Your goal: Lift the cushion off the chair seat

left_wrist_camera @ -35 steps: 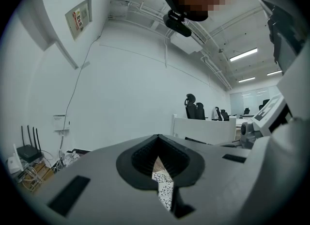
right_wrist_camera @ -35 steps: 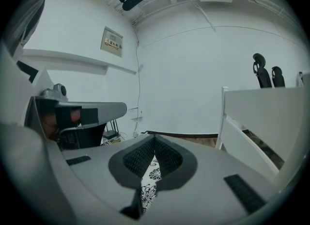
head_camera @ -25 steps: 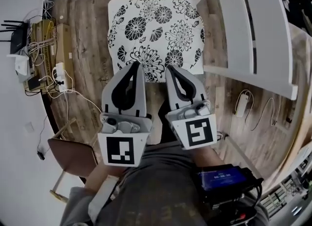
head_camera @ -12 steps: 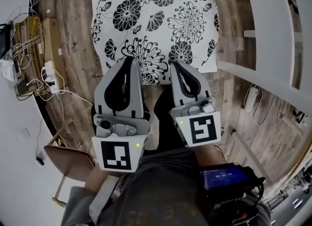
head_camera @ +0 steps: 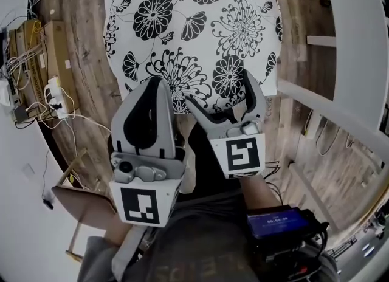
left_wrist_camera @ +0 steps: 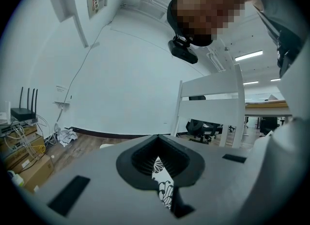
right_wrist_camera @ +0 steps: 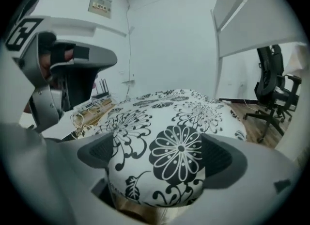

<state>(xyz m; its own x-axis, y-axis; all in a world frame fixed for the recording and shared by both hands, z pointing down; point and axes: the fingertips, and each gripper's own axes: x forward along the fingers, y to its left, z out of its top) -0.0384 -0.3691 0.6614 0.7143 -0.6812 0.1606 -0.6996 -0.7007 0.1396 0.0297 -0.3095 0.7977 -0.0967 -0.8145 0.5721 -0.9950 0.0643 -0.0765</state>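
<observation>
Floral cushion (head_camera: 194,31) lies flat beside white chair back (head_camera: 358,44), wooden floor (head_camera: 85,92) around it. Right gripper (head_camera: 220,89): jaws have just been opening, now spread wide, cushion's near edge between them, not pinched. Left gripper (head_camera: 157,83): jaws pressed together, tips at same near edge, just beside right gripper.

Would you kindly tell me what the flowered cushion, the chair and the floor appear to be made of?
Cushion: probably woven fabric over soft padding; matt black-on-white flower print, with a rounded, bulging edge.
Chair: likely wood painted white, smooth; flat slats with no grain visible.
Floor: wood or wood-look laminate, matt; planks with visible grain and seams.
</observation>
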